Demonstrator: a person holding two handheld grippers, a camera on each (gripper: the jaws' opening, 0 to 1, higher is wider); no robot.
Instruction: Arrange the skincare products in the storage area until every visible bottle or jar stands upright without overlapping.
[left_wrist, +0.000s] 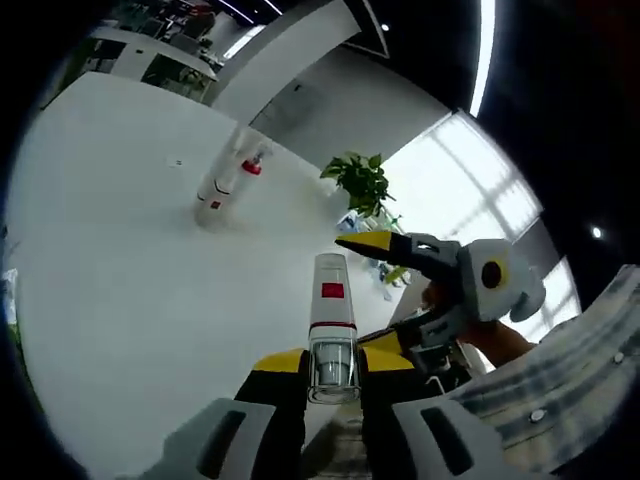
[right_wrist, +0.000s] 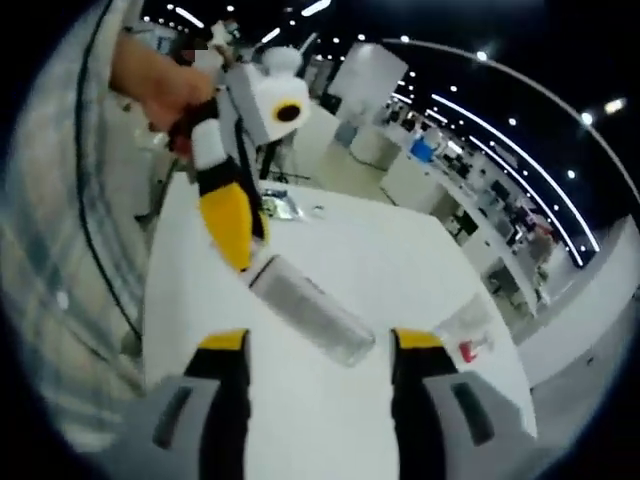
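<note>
In the left gripper view my left gripper (left_wrist: 333, 368) is shut on a slim white bottle (left_wrist: 332, 300) with a red label and a clear end, which is held above the white table (left_wrist: 120, 280). My right gripper (left_wrist: 366, 292) comes in from the right in a person's hand, its jaws open just beside that bottle. In the right gripper view the same bottle (right_wrist: 310, 308) hangs slanted between my right gripper's (right_wrist: 320, 343) wide-apart jaws, which do not touch it. The left gripper (right_wrist: 243, 258) grips its far end. A clear bottle with a red cap (left_wrist: 226, 183) (right_wrist: 470, 335) lies on its side on the table.
A green potted plant (left_wrist: 360, 180) stands past the table's far edge. Small flat items (right_wrist: 285, 205) lie at the table's far end in the right gripper view. A person's striped sleeve (left_wrist: 570, 370) fills the lower right. An office with desks lies beyond.
</note>
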